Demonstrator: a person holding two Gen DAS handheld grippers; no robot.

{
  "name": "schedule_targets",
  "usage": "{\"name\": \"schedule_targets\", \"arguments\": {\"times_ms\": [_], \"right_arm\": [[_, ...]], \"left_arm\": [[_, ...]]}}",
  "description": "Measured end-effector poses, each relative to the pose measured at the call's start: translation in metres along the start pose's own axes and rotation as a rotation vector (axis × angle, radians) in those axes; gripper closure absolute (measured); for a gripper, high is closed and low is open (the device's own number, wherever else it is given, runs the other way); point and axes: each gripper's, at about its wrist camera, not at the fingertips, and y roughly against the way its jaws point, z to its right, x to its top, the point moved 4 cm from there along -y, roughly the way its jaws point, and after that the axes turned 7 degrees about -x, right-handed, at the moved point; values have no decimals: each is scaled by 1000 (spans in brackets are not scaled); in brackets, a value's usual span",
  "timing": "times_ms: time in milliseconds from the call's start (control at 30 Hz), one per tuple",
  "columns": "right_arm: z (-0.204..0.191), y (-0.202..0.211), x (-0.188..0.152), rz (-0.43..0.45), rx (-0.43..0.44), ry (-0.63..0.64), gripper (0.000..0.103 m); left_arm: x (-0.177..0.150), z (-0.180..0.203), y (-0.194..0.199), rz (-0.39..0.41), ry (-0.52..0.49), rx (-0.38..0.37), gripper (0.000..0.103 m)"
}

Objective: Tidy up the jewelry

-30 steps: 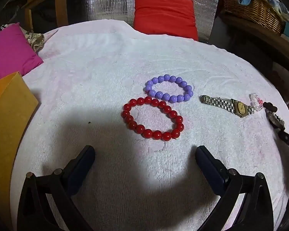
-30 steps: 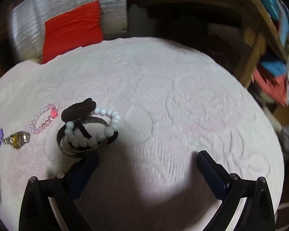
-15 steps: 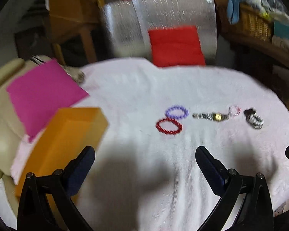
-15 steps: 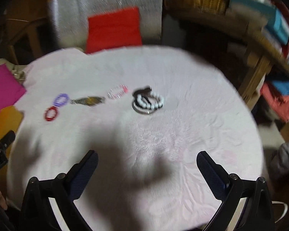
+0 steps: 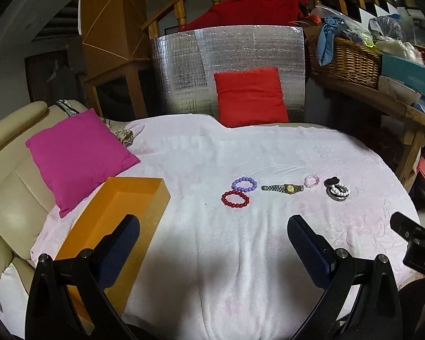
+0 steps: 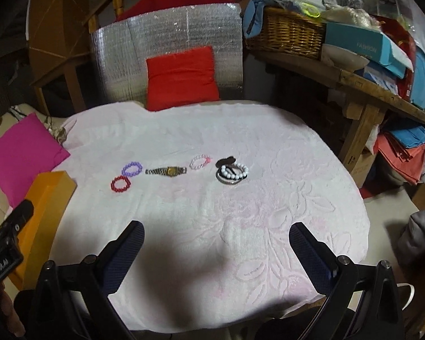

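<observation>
Left gripper (image 5: 212, 232): released, fingers spread wide, nothing between them, held above the near edge of the surface (image 5: 240, 255) (pale pink textured cloth). Right gripper (image 6: 216, 238): same, spread wide and empty, over the near part of the cloth.

View differences:
- Left wrist view looks into the orange box (image 5: 113, 221) at the surface's left edge. The visible interior is bare orange; the near part is hidden behind the left finger. The right wrist view shows only the box's outer wall and corner, no interior.
- Right wrist view shows the left gripper's body at far left, in front of the box. Left wrist view shows the right gripper's body at far right.
- Right wrist view resolves the rightmost pile better: white bead bracelet (image 6: 235, 170) lying on a dark bangle (image 6: 226, 180), with a dark brown hair tie (image 6: 226, 161) touching at the back.

Jewelry lies in a row mid-surface, well apart from both grippers, none in the box. Left to right: red bead bracelet (image 5: 235, 199) touching purple bead bracelet (image 5: 244, 184) just behind it, gold-faced watch (image 5: 282, 188), small pink bead bracelet (image 5: 311, 181), then the pile.

Wicker basket (image 6: 283, 32) on the side bench holds blue cloth and bags.
</observation>
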Motion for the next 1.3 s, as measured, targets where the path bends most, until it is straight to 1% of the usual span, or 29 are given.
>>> {"name": "schedule_targets", "arguments": {"times_ms": [167,367,500,733,933,1300], "right_arm": [[-1,-3,4,7,15,-24,0],[-8,-17,10,4,24,-40,0],[-12,-28,13,8,22,-38,0],[-12,-42,14,27,19,-51,0],[-7,-47,17,30,13,-65,0],[-9,-41,21,42,22,-62,0]], "left_arm": [[2,-1,-2,20,0,6,0],[6,0,-12,46,1,6,0],[7,2,-29,29,0,7,0],[12,0,-46,33,12,20,0],[15,-1,-50,31,12,23,0],[17,-1,-46,39,10,24,0]]}}
